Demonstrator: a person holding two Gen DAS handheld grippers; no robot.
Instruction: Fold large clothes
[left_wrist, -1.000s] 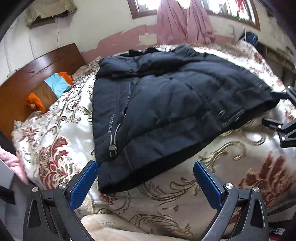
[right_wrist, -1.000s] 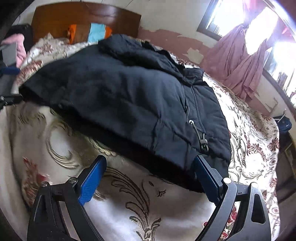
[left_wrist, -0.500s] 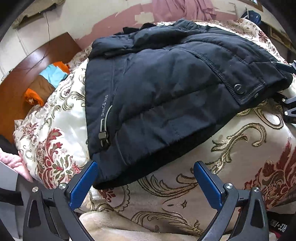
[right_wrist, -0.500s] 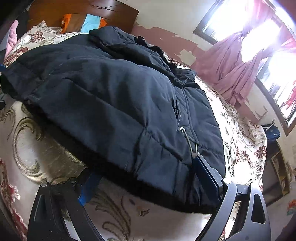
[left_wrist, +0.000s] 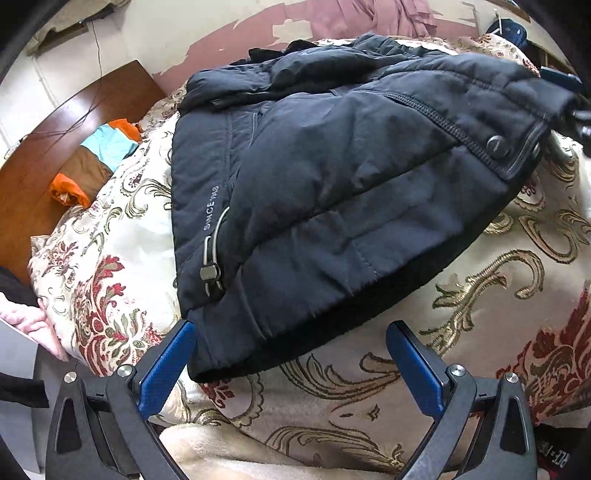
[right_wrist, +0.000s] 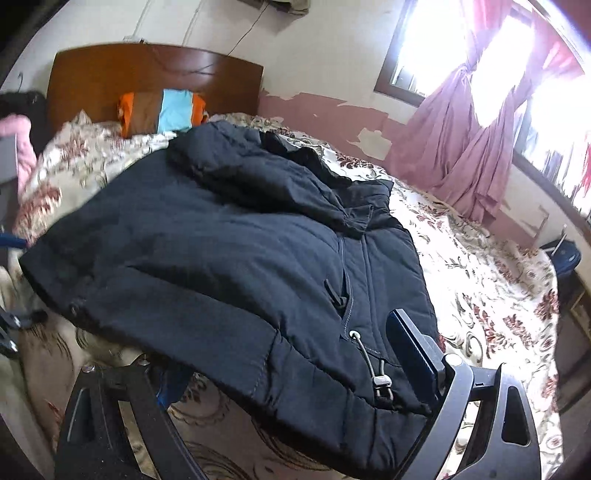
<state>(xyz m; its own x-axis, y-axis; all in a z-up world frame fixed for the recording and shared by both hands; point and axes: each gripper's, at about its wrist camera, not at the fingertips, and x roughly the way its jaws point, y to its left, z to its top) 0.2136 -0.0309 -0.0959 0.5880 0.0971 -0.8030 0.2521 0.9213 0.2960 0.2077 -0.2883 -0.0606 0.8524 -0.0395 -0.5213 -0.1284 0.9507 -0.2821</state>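
Note:
A large dark navy padded jacket (left_wrist: 332, 192) lies on a floral bedspread (left_wrist: 498, 295); it also shows in the right wrist view (right_wrist: 236, 266). My left gripper (left_wrist: 291, 354) is open, its blue pads wide apart at the jacket's near hem corner, which lies between them. My right gripper (right_wrist: 280, 362) is open; the opposite hem corner lies between its jaws, draped over the left pad, which is mostly hidden, with the right pad (right_wrist: 410, 347) against the cloth. A drawcord toggle (right_wrist: 380, 380) hangs there.
A wooden headboard (right_wrist: 155, 74) with an orange, brown and blue pillow (right_wrist: 162, 110) stands at the bed's head. Pink curtains (right_wrist: 469, 155) hang by a bright window. A beige blanket (left_wrist: 229, 454) lies at the near bed edge.
Both grippers have moved forward to the jacket's hem. The hem corners now lie between the jaws; the right gripper's left pad has slid under the cloth.

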